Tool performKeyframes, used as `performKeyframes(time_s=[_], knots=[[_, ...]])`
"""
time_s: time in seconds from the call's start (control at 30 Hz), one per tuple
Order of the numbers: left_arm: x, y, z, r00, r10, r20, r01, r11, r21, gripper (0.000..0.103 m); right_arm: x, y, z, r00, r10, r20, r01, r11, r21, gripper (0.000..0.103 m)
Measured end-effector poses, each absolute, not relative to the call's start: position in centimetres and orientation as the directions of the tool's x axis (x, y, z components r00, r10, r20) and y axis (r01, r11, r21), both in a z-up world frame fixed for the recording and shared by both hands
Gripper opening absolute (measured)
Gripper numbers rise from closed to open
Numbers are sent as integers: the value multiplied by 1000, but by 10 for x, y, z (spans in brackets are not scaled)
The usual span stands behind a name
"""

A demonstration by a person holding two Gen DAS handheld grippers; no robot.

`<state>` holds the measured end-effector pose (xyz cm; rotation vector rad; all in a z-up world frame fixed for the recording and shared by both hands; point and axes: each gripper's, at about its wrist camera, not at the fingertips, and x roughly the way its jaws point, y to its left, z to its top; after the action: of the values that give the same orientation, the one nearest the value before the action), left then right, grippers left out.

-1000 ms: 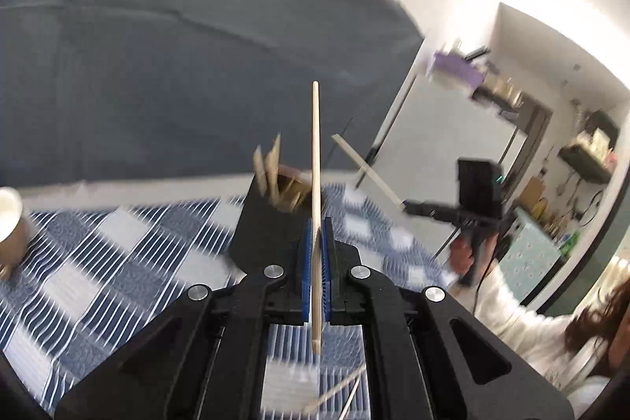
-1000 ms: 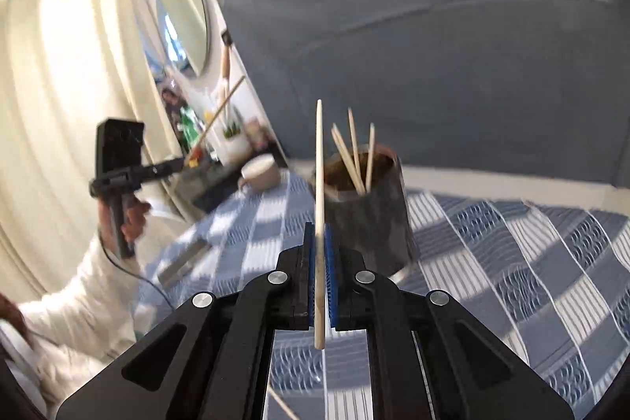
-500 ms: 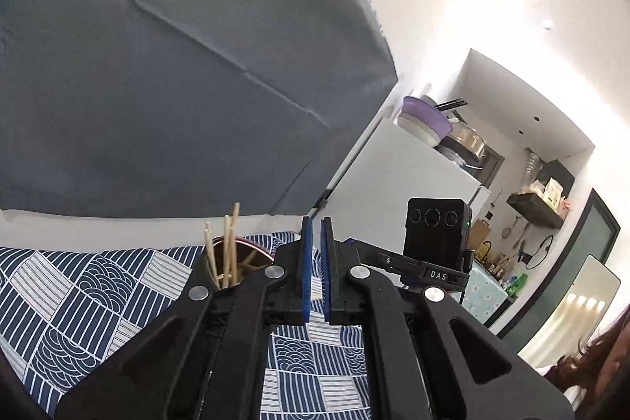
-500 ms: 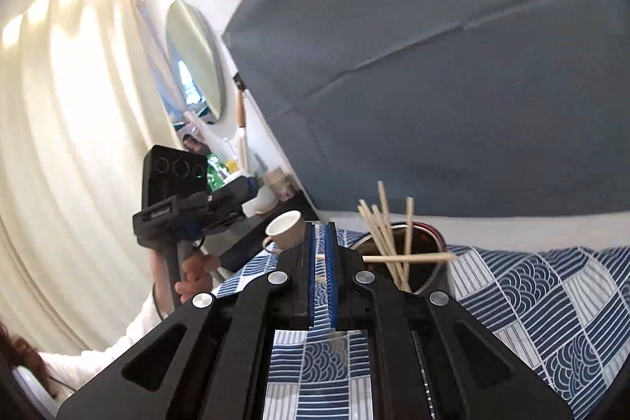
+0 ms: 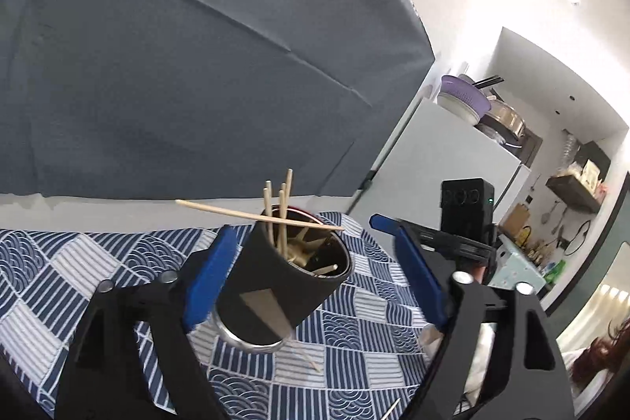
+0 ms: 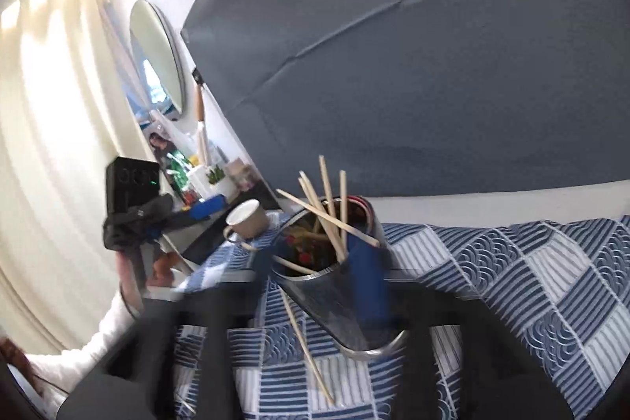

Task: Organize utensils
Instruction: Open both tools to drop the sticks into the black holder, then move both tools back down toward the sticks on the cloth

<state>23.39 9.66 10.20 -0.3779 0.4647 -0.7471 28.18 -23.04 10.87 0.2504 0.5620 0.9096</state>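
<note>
Blue-checked cloth (image 5: 78, 278) covers the surface where the holder (image 5: 291, 282) stands, chopsticks (image 5: 275, 215) inside. Around the holder, the left hand-held gripper (image 5: 311, 278) is spread wide; the right hand-held gripper (image 6: 319, 286) is blurred, apparently wide.

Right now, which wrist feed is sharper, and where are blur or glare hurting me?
Left wrist view is sharper: the holder and the chopstick lying across its rim read crisply, though the upper-right wall is blown out white. Right wrist view is smeared low down: the right gripper and its fingers blur, the curtain side glares, and straight edges bow from fisheye.
</note>
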Motion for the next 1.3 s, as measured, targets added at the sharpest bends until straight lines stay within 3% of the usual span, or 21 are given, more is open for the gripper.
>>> performKeyframes(time_s=[0.03,0.17,0.57,0.8,0.87,1.0,1.07,1.1,1.13,1.17,1.3], knots=[[234,100,102,656,-706,-266,542,687,-485,97,278,-232,109,489,797,-354,-678,603,421,84],[240,116,93,693,-674,-256,469,691,-551,97,261,-232,107,461,805,-373,-721,585,372,87],[291,126,50,753,-590,-292,229,651,-724,97,220,-159,35,401,710,-579,-805,575,147,87],[317,101,47,740,-566,-364,224,717,-660,97,228,-105,-15,327,596,-733,-829,553,80,86],[322,95,47,734,-562,-381,219,727,-650,97,232,-96,-24,316,568,-760,-830,554,69,72],[328,82,49,739,-540,-402,215,756,-619,96,234,-85,-36,298,529,-794,-835,549,52,63],[330,79,48,740,-543,-397,209,746,-632,89,230,-83,-36,330,502,-799,-832,554,5,56],[332,79,47,735,-546,-402,203,743,-638,78,230,-84,-35,329,499,-801,-828,561,10,52],[335,77,46,724,-549,-417,192,742,-643,63,232,-85,-34,335,494,-803,-821,571,9,41],[337,75,44,719,-544,-432,181,747,-639,56,231,-87,-34,337,490,-804,-817,577,9,29],[337,72,46,712,-565,-417,208,737,-643,34,228,-92,-32,342,481,-807,-814,581,1,7]])
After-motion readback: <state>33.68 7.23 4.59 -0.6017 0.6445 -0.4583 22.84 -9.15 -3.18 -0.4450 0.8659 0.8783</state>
